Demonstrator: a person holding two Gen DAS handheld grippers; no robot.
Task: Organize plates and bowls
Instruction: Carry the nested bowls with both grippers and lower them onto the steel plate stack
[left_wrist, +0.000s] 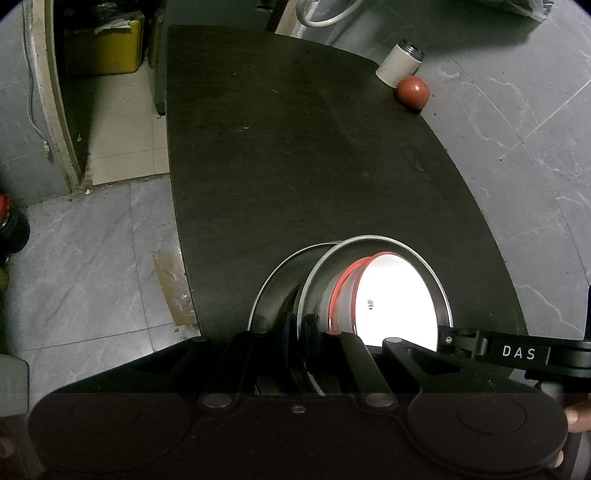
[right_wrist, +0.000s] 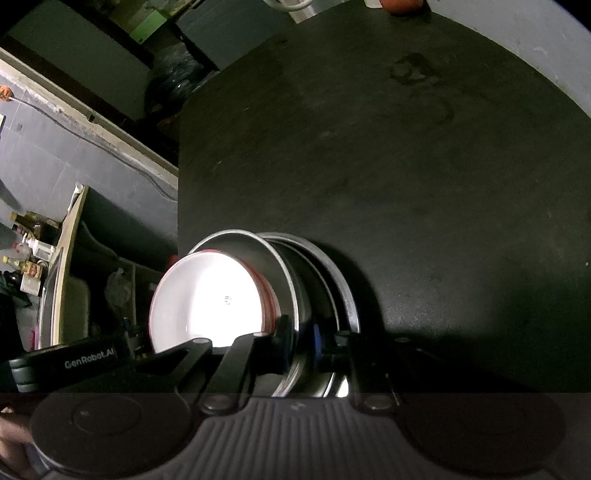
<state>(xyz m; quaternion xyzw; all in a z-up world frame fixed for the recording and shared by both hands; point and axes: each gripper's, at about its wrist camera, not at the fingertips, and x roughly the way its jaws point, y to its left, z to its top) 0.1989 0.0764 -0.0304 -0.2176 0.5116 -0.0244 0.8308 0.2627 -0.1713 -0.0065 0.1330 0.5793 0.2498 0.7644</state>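
A steel plate (left_wrist: 373, 242) (right_wrist: 258, 240) carries a white bowl with a red rim (left_wrist: 399, 302) (right_wrist: 207, 299). A second steel plate (left_wrist: 275, 277) (right_wrist: 345, 284) lies just under it. The stack is over the near end of the dark table (left_wrist: 295, 147) (right_wrist: 406, 166); I cannot tell whether it rests there. My left gripper (left_wrist: 298, 326) is shut on the upper plate's rim on one side. My right gripper (right_wrist: 301, 339) is shut on the same rim on the opposite side. Each gripper also shows in the other view: right gripper (left_wrist: 517, 352), left gripper (right_wrist: 88, 358).
A white can (left_wrist: 399, 66) and a red-brown ball (left_wrist: 413, 92) stand at the table's far right edge. Grey tiled floor (left_wrist: 92, 258) surrounds the table. A yellow box (left_wrist: 107, 48) sits in a doorway at far left. A shelf with bottles (right_wrist: 33, 254) stands left of the table.
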